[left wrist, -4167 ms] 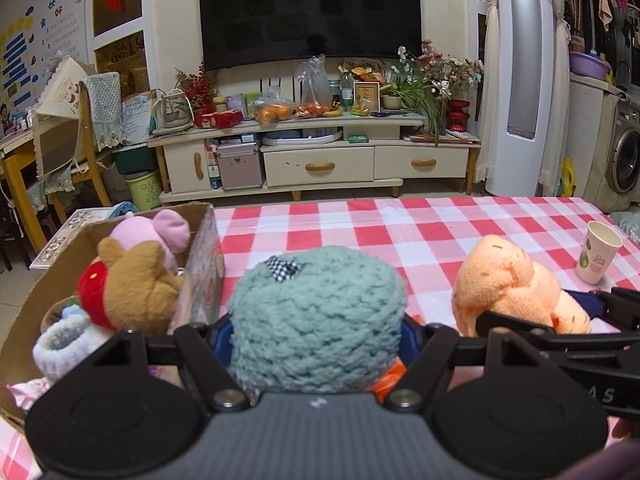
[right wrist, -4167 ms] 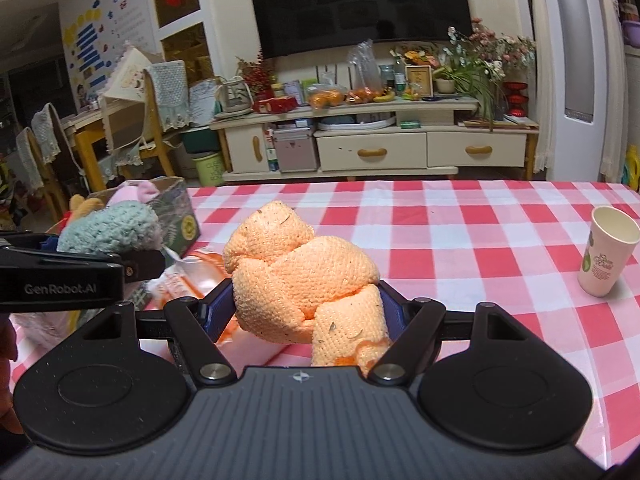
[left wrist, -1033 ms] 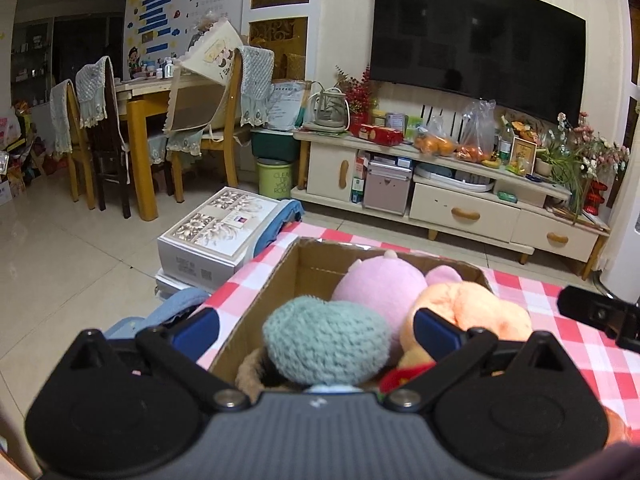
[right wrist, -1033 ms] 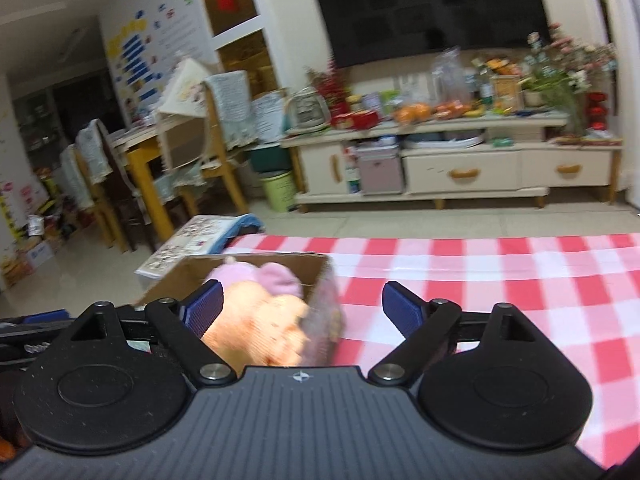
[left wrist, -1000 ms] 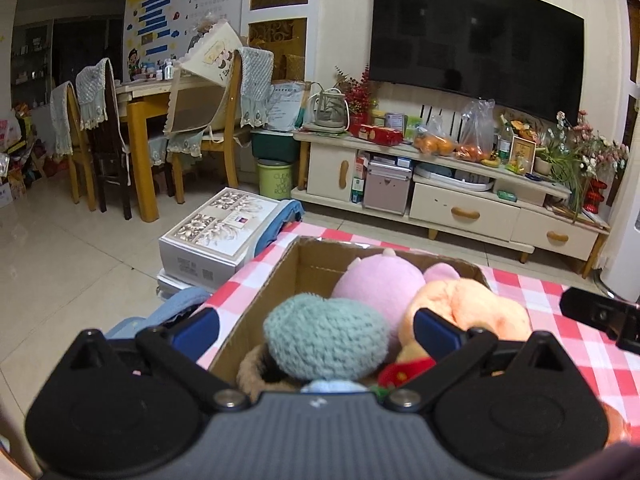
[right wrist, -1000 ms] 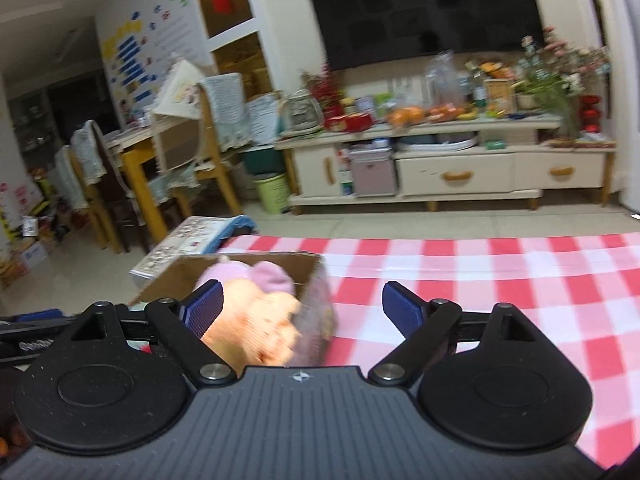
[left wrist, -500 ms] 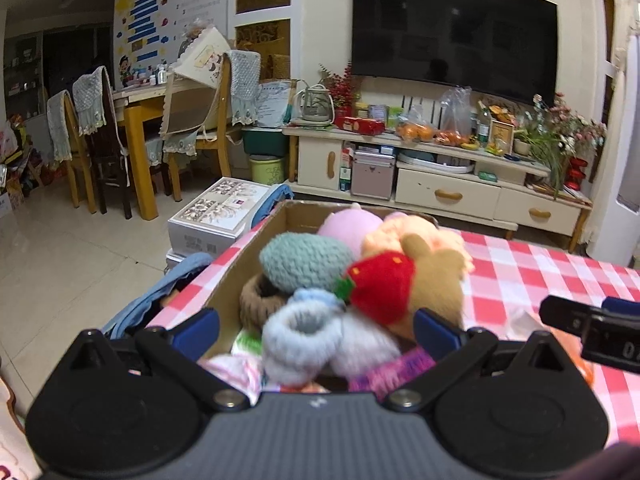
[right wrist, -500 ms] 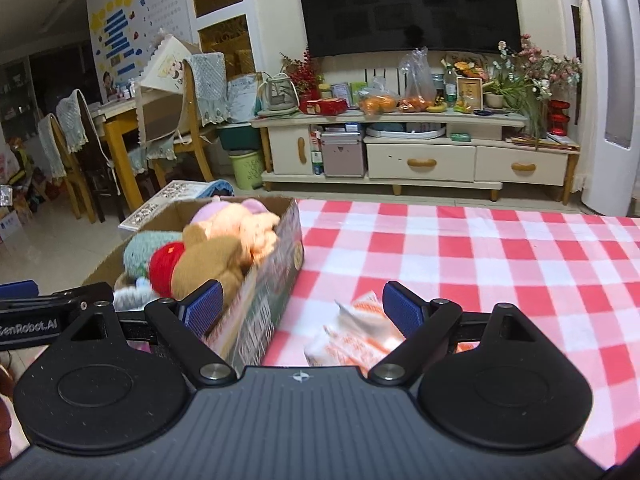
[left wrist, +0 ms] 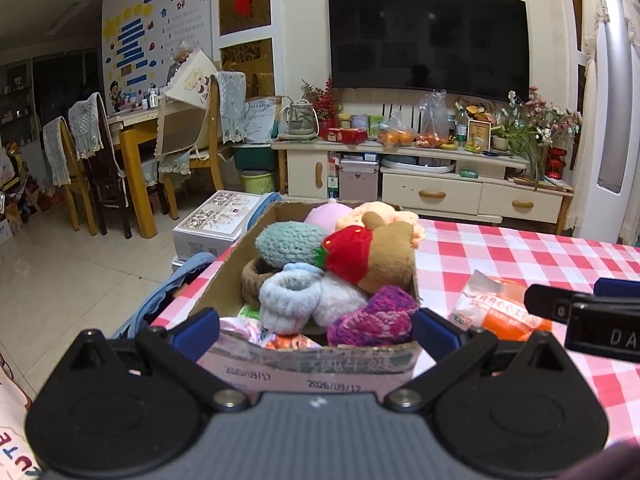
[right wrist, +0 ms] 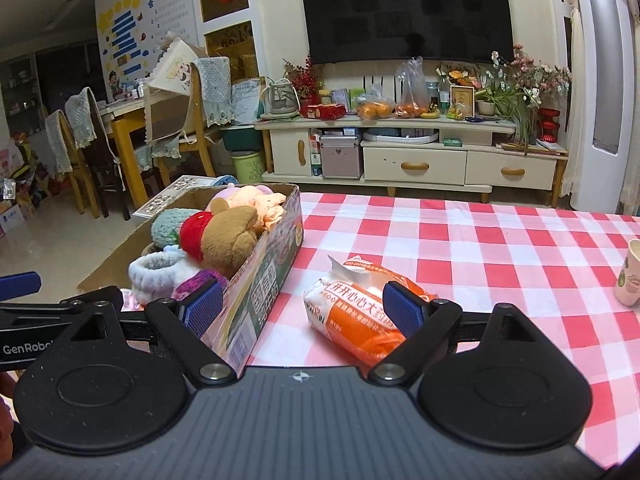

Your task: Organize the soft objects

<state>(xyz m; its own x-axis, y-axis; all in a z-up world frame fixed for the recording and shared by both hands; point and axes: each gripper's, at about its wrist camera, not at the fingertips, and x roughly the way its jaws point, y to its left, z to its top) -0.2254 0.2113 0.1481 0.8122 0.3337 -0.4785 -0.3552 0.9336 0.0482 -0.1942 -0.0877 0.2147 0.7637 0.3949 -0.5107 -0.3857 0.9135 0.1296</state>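
Note:
A cardboard box (left wrist: pixel 316 364) stands on the table's left end, filled with soft toys. Among them are a teal knitted ball (left wrist: pixel 290 242), an orange knitted toy (left wrist: pixel 384 216), a brown plush with a red strawberry (left wrist: pixel 348 254), a pale blue knitted ring (left wrist: pixel 290 300) and a purple knitted piece (left wrist: pixel 370 320). My left gripper (left wrist: pixel 316 330) is open and empty, straddling the box's near wall. My right gripper (right wrist: pixel 303 311) is open and empty too, low over the table between the box (right wrist: pixel 276 272) and an orange snack packet (right wrist: pixel 352 312).
The red-and-white checked tablecloth (right wrist: pixel 500 248) stretches to the right. A paper cup (right wrist: pixel 630 280) stands at its right edge. Beyond the table are a TV cabinet (right wrist: pixel 412 160), chairs and boxes on the floor.
The left gripper let go of the teal ball and the right one of the orange toy; both toys now lie in the box. Both grippers have drawn back from it, open.

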